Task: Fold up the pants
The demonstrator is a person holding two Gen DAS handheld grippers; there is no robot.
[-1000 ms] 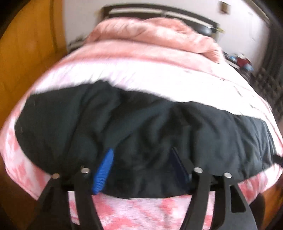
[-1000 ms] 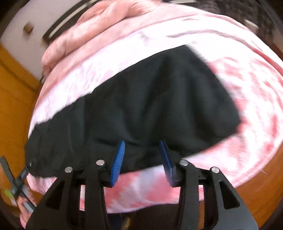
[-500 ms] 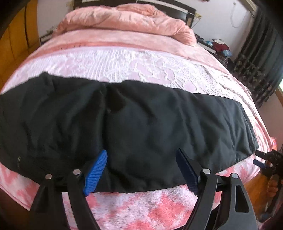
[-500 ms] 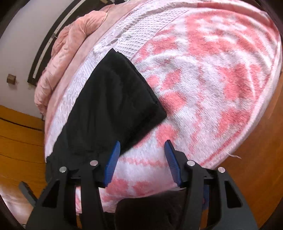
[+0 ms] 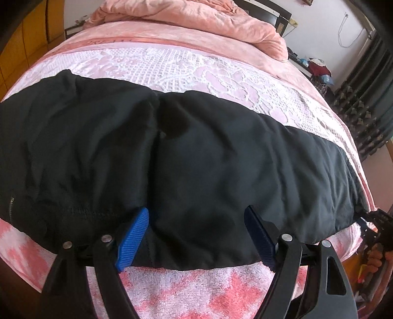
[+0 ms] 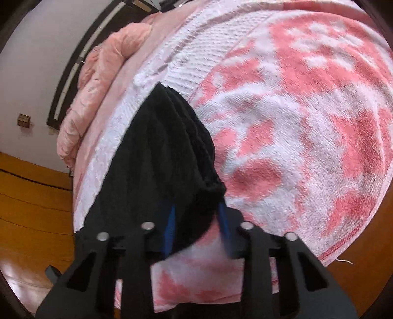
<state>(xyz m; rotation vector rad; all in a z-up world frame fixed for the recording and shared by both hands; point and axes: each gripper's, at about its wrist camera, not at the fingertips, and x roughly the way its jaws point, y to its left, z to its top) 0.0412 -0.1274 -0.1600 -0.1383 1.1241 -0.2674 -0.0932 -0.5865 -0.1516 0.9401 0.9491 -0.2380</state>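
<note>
Black padded pants [image 5: 196,147] lie stretched across the bed's foot on a pink-and-white towel [image 5: 196,289]. My left gripper [image 5: 196,235] hangs open and wide over their near edge around the middle, with the dark cloth under and between its blue pads. In the right wrist view the pants [image 6: 159,159] run away to the upper left. My right gripper [image 6: 196,224] is at their end corner; its jaws are closing and the puckered corner fills the gap between the pads. The right gripper [image 5: 375,220] also shows at the left view's right edge.
A rumpled pink quilt [image 5: 196,17] is heaped at the head of the bed. A wooden wardrobe [image 5: 24,36] stands on the left, dark curtains [image 5: 363,110] and bedside clutter [image 5: 316,68] on the right. The patterned towel [image 6: 294,122] spreads beyond the pants' end, above the wooden floor [image 6: 29,208].
My left gripper came lower and closer to the pants' near edge with its jaws spread wider. My right gripper swung along the pants to the end corner and narrowed its jaws around it.
</note>
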